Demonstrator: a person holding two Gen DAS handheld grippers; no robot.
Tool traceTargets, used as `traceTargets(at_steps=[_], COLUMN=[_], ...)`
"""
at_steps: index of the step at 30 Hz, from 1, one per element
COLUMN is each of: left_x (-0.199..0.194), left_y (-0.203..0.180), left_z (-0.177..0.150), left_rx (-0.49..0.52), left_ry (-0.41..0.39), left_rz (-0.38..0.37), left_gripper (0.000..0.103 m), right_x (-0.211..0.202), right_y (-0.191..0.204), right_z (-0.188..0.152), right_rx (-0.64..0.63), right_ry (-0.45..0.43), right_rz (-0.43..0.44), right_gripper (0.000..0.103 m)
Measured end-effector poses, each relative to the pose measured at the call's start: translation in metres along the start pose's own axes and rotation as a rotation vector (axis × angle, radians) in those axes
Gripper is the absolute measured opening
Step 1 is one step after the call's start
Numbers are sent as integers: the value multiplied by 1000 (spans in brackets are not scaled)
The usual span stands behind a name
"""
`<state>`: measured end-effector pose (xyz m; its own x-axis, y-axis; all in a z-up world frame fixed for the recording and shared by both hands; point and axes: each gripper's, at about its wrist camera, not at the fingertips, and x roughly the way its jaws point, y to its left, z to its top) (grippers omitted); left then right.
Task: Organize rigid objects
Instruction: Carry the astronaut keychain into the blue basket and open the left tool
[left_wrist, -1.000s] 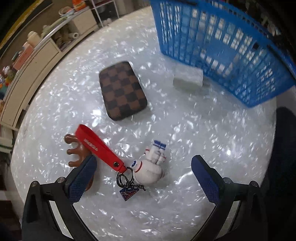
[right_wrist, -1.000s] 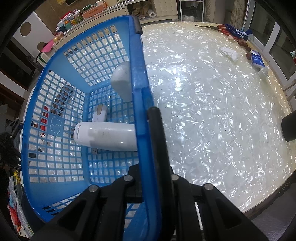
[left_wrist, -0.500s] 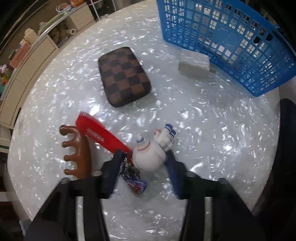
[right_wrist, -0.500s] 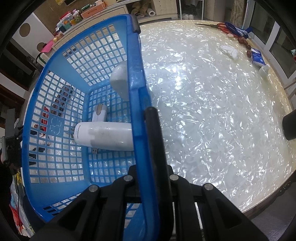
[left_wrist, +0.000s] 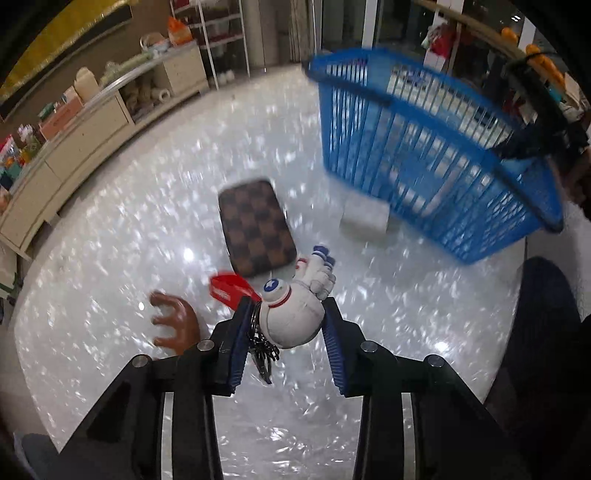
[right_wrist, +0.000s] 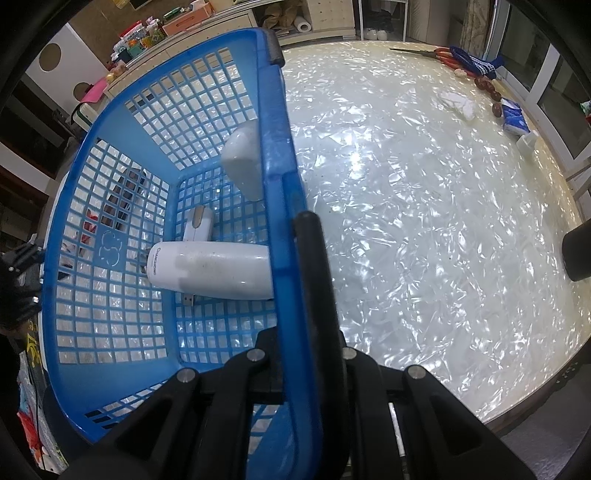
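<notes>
My left gripper is shut on a white astronaut keychain figure and holds it above the table; its red strap and key rings hang on the left side. A brown antler-shaped piece lies under it on the left. A brown checkered case and a small white box lie further on. The blue basket stands at the right. My right gripper is shut on the blue basket's rim. Inside lie a white cylinder, a white mouse and a grey-white object.
The table has a shiny pearl-white top. At its far right edge lie scissors, a blue packet, brown beads and a white cloth. A low cabinet with clutter stands beyond the table at the left.
My left gripper closed on the astronaut keychain and lifted it off the table, strap trailing. My right gripper kept its hold on the basket rim.
</notes>
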<state>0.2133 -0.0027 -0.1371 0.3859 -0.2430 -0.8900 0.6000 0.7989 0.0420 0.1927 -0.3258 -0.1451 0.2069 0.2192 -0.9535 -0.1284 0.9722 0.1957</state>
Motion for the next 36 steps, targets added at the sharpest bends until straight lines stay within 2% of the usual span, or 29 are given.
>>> traceTargets(at_steps=[15,21,25,33,36], left_x=[-91,-116,-110,-71,-54], left_y=[-12,-35,-60,-106,-121], left_z=[72,108,126,151,157], left_rx=[48,96,142,197,226], left_ry=[-225,-313,-322,-313,-289], left_rz=[53,7,-34,-149,-162], left_gripper=[37,37,37,37,37], right_x=[0,-1,-1,-2,-2], right_y=[0,-1,-2,-4,-3], right_z=[1,1,1,1,1], right_rx=[-2,2,4,10,12], right_ry=[-4,-6,-8,-11,-13], right_rz=[3,8,9,16,18], right_gripper=[10,10,10,11,11])
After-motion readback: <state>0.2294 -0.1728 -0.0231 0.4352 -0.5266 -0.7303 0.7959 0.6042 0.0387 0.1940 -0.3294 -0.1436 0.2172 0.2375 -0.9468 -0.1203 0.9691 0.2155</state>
